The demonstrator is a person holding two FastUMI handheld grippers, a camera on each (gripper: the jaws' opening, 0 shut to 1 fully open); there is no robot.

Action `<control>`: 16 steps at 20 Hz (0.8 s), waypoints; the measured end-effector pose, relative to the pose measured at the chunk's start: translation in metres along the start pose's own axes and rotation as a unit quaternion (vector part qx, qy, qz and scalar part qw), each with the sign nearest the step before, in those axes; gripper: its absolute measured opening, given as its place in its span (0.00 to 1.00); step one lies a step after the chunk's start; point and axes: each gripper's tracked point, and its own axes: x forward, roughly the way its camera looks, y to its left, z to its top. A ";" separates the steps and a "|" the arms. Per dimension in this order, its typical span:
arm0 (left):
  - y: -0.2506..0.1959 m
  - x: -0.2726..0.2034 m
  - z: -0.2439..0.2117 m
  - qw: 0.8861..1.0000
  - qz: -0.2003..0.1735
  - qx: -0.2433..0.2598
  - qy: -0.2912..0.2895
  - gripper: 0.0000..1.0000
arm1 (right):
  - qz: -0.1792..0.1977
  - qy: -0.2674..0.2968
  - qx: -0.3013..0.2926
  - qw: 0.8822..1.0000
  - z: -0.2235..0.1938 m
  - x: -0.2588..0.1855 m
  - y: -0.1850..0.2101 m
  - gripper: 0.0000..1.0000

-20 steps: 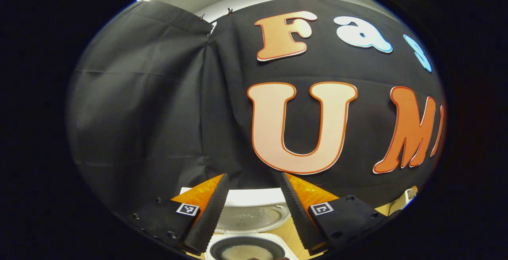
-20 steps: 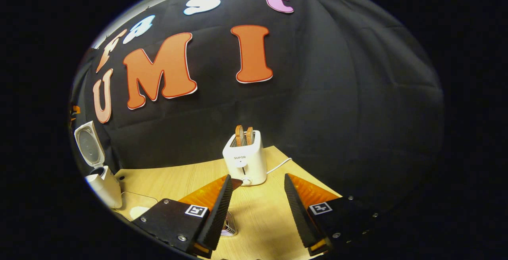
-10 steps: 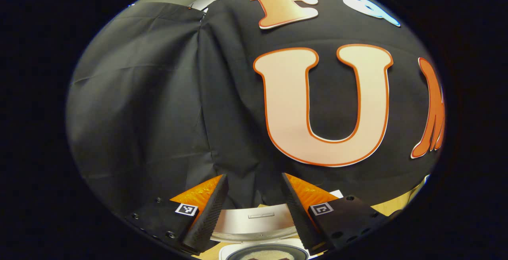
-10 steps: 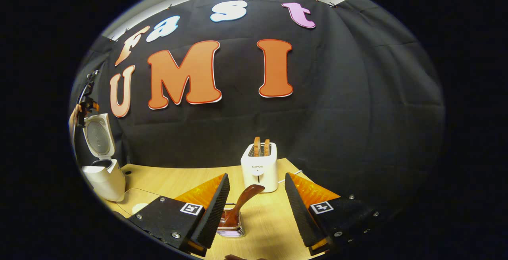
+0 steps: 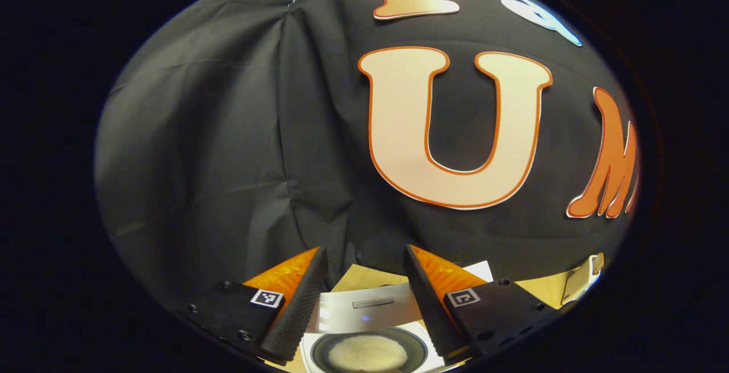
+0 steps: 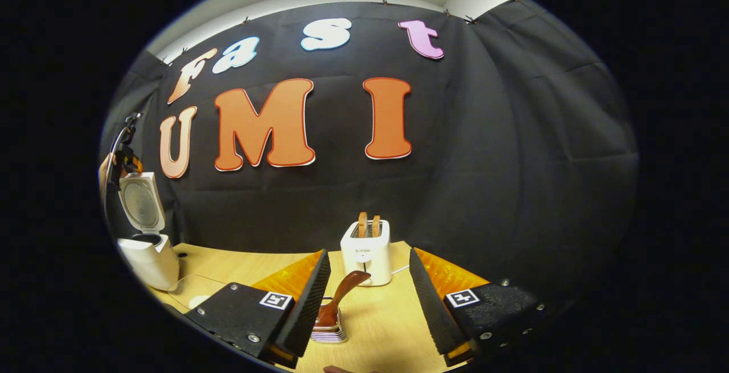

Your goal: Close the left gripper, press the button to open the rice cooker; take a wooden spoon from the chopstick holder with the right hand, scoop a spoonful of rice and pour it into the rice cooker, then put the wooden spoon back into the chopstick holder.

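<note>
In the left gripper view, my left gripper (image 5: 362, 304) is open above the white rice cooker (image 5: 342, 356). The cooker's lid (image 5: 364, 309) stands open, and white rice (image 5: 367, 353) lies in the dark inner pot. In the right gripper view, my right gripper (image 6: 364, 304) is open and holds nothing. The brown wooden spoon (image 6: 343, 292) leans in the metal chopstick holder (image 6: 329, 333) on the table, ahead of my fingers and close to the left finger (image 6: 310, 304). The same rice cooker (image 6: 149, 254) sits far left with its lid (image 6: 139, 202) up, and the left gripper (image 6: 122, 156) is above it.
A white toaster (image 6: 367, 252) with two slices in it stands at the back of the wooden table (image 6: 387, 327), its cord trailing right. A clear dish (image 6: 191, 293) lies beside the rice cooker. Black cloth walls close the table's far side.
The left gripper view has shifted, so more of the open pot and its rice shows. The right gripper has drawn back, bringing the spoon handle into view between its fingers, with the toaster farther off.
</note>
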 end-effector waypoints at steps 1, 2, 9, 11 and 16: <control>-0.002 -0.009 -0.007 1.000 -0.003 0.000 0.005 0.88 | 0.002 -0.006 0.000 1.000 0.000 -0.002 0.003 0.83; -0.005 -0.017 -0.015 1.000 -0.005 -0.003 0.012 0.88 | 0.008 -0.009 0.001 1.000 -0.001 -0.003 0.008 0.83; -0.016 -0.071 -0.101 0.998 -0.024 -0.012 0.062 0.89 | 0.058 -0.011 0.011 0.998 -0.012 -0.003 0.039 0.83; -0.020 -0.081 -0.126 0.997 -0.028 -0.011 0.072 0.88 | 0.073 -0.006 0.013 0.997 -0.016 -0.002 0.048 0.83; -0.025 -0.098 -0.187 0.996 -0.024 0.005 0.086 0.89 | 0.117 0.005 0.029 0.993 -0.025 -0.007 0.074 0.83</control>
